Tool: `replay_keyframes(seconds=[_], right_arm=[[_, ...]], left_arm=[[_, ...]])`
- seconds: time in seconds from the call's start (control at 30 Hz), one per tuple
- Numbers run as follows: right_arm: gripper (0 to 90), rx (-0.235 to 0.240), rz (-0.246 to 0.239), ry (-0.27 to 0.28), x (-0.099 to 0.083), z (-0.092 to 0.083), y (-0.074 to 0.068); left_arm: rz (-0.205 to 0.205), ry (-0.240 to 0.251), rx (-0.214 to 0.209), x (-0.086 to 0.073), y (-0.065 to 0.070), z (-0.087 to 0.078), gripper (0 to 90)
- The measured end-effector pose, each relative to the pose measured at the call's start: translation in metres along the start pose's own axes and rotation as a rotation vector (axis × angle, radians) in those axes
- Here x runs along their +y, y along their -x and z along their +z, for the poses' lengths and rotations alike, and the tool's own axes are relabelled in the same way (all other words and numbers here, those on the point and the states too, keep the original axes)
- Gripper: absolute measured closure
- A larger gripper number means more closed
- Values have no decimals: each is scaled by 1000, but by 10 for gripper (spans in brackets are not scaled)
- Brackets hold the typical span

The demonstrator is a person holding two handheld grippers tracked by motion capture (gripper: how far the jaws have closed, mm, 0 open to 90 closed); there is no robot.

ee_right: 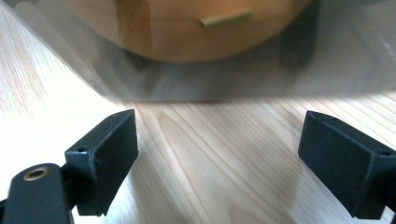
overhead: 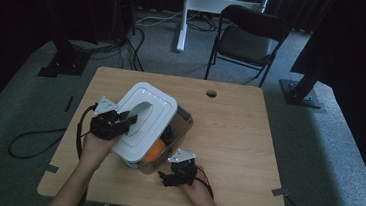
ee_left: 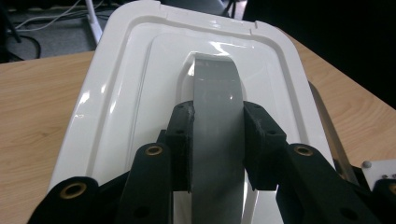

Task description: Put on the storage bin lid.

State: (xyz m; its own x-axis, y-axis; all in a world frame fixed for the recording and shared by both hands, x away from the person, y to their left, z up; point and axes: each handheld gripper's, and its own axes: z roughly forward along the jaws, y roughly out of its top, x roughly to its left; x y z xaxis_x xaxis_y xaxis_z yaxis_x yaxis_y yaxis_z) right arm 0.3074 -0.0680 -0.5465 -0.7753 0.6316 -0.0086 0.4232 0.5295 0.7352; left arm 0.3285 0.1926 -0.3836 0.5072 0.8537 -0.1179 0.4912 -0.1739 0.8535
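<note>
Already clamped left hand-held gripper (ee_left: 218, 140) on white plastic lid's grey handle (ee_left: 218, 88), right hand-held gripper (ee_right: 219, 154) agape; box (overhead: 181, 128) half-uncovered.

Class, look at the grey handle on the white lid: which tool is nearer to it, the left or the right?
Left. The left tool is clamped on the grey handle; the right tool sits open on the table beside the box's near wall.
</note>
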Motion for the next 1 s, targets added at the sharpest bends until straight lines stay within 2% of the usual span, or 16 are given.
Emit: replay_keyframes(seconds=[0.13, 0.37, 0.53, 0.8, 0.9, 1.0], right_arm=[[114, -13, 9, 2, -8, -9, 7], [114, -37, 61, 25, -17, -21, 23], [114, -46, 73, 28, -19, -22, 26], [114, -51, 82, 27, -20, -22, 28], [114, -49, 87, 33, -21, -22, 28], [114, -47, 93, 35, -21, -22, 29]], left_arm=[[14, -13, -21, 1, 4, 5, 674], [21, -45, -59, 3, 8, 16, 674], [25, -65, -84, 3, 13, 25, 674], [40, -100, -88, 3, 17, 37, 673], [34, -102, -101, 2, 17, 39, 673], [38, -106, -97, 1, 19, 41, 673]])
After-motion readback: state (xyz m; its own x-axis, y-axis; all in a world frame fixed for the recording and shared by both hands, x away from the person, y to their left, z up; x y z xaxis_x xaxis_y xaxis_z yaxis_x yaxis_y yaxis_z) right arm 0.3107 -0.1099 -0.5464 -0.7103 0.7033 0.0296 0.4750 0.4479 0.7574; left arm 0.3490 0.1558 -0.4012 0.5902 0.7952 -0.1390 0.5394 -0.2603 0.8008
